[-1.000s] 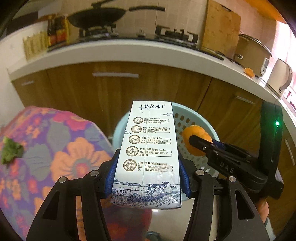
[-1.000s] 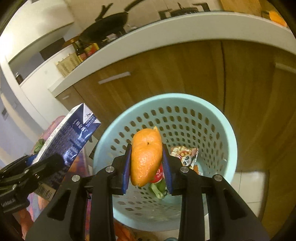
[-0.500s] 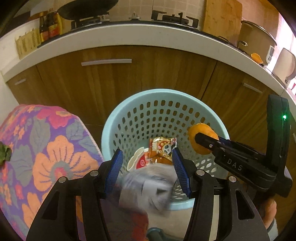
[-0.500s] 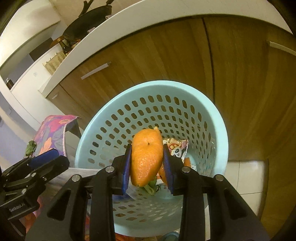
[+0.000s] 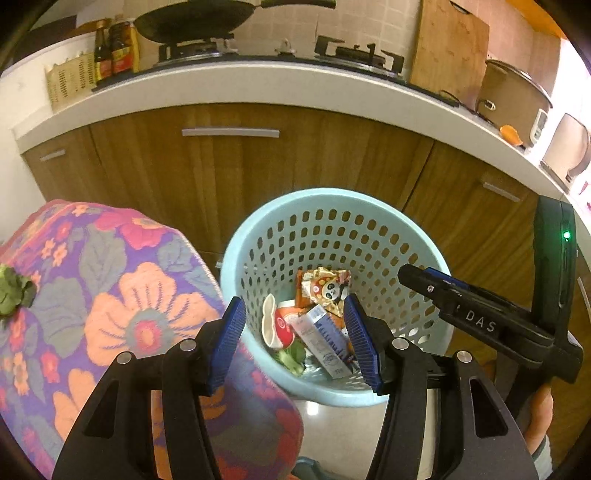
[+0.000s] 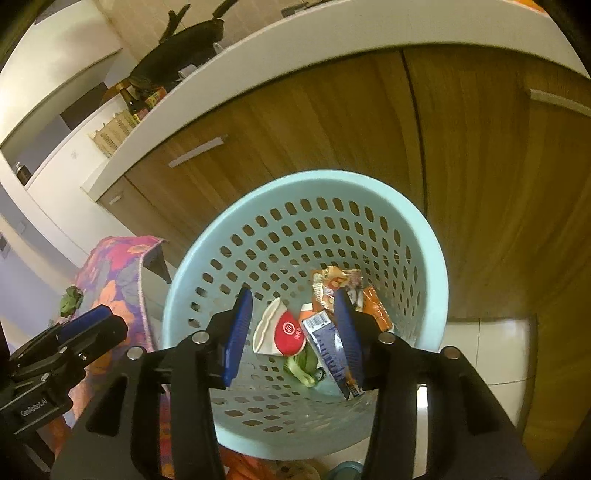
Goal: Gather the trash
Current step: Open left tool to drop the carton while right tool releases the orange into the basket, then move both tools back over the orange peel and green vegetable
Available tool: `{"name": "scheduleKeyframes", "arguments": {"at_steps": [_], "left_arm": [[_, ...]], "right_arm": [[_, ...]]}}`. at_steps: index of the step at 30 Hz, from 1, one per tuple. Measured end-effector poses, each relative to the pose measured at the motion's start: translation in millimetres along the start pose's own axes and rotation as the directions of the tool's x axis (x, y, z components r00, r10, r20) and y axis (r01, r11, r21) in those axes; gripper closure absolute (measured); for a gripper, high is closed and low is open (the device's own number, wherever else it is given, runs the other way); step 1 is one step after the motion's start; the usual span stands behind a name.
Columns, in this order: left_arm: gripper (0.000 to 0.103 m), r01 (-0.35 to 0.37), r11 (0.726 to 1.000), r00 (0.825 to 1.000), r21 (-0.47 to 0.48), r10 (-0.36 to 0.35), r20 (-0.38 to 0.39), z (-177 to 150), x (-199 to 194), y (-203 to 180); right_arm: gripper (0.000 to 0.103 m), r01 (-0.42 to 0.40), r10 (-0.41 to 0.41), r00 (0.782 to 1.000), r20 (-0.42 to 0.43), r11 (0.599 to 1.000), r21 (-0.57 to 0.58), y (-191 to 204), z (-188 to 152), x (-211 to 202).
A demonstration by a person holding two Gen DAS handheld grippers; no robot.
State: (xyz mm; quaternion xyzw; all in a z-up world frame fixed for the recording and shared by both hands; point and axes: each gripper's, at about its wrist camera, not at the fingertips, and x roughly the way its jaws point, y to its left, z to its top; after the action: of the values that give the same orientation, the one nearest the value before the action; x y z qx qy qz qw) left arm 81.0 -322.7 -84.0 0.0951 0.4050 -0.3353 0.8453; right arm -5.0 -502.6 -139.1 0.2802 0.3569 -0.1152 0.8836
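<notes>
A light blue perforated waste basket (image 5: 332, 201) (image 6: 424, 236) stands on the floor against wooden cabinets. Inside lie a blue-and-white milk carton (image 5: 325, 339) (image 6: 328, 343), a panda snack wrapper (image 5: 325, 288) (image 6: 332, 284), a red-and-white paper cup (image 5: 275, 325) (image 6: 280, 328) and green leaf scraps (image 6: 304, 365). My left gripper (image 5: 295, 336) is open and empty above the basket's near rim. My right gripper (image 6: 293, 332) is open and empty over the basket; it shows at the right of the left wrist view (image 5: 424, 275). A green leaf scrap (image 5: 13, 291) (image 6: 70, 301) lies on the flowered tablecloth.
A table with a flowered cloth (image 5: 110, 302) stands left of the basket. Wooden cabinet doors (image 5: 229, 177) and a white counter (image 5: 258, 92) with a hob and wok (image 5: 199, 14) are behind. A rice cooker (image 5: 513, 96) and orange piece (image 5: 511, 133) sit on the counter's right.
My left gripper opened and the milk carton fell into the basket. My right gripper then opened and the orange peel it held is gone from the fingers.
</notes>
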Motion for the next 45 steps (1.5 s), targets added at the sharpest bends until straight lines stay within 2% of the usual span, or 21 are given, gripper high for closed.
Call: {"name": "scheduleKeyframes", "arguments": {"at_steps": [2,4,6,12,18,22,29,31,37,42,45], "left_arm": [[0.048,0.005,1.000,1.000,-0.007,-0.005,0.017,-1.9,-9.8,3.0],[0.041,0.026,0.999,0.999,-0.026,-0.025,0.044,-4.1,-21.8,9.0],[0.041,0.022,0.999,0.997,-0.050,-0.018,0.069,-6.8,-35.2,17.4],[0.041,-0.033,0.993,0.989,-0.112,0.048,0.138,-17.7,-78.1,53.2],[0.041,-0.097,0.969,0.970,-0.226,0.142,0.195,-35.5,-127.5,105.6],[0.041,-0.165,0.937,0.949,-0.309,0.236,0.210,-51.8,-158.6,144.4],[0.041,-0.233,0.871,0.917,-0.432,0.345,0.201,-83.6,-187.6,210.0],[0.041,-0.232,0.840,0.920,-0.490,0.353,0.170,-95.0,-187.4,235.6],[0.043,-0.174,0.764,0.945,-0.622,0.308,0.113,-125.5,-181.2,290.6],[0.043,-0.214,0.723,0.938,-0.657,0.339,0.068,-130.8,-178.1,316.5],[0.043,-0.190,0.722,0.942,-0.665,0.324,0.083,-135.2,-186.3,324.7]], "right_arm": [[0.061,-0.006,0.006,1.000,0.013,1.000,-0.015,8.6,1.6,-6.6],[0.061,-0.018,0.018,1.000,0.026,0.999,-0.032,18.0,3.3,-12.6],[0.061,-0.028,0.031,0.999,0.037,0.998,-0.060,30.6,4.2,-18.5],[0.061,-0.072,0.081,0.995,0.050,0.983,-0.166,88.6,2.6,-27.5],[0.061,-0.129,0.145,0.989,0.032,0.948,-0.291,162.6,-1.7,-26.6],[0.057,-0.167,0.184,0.983,0.010,0.914,-0.370,212.5,-7.0,-23.3],[0.056,-0.195,0.201,0.979,-0.041,0.848,-0.493,287.8,-18.4,-5.0],[0.056,-0.192,0.193,0.980,-0.054,0.832,-0.521,306.0,-22.5,4.6],[0.056,-0.214,0.182,0.977,-0.113,0.797,-0.564,344.7,-34.5,33.7],[0.056,-0.215,0.170,0.977,-0.132,0.773,-0.597,364.2,-40.9,50.9],[0.056,-0.213,0.166,0.977,-0.135,0.765,-0.607,369.6,-40.6,58.3]]}}
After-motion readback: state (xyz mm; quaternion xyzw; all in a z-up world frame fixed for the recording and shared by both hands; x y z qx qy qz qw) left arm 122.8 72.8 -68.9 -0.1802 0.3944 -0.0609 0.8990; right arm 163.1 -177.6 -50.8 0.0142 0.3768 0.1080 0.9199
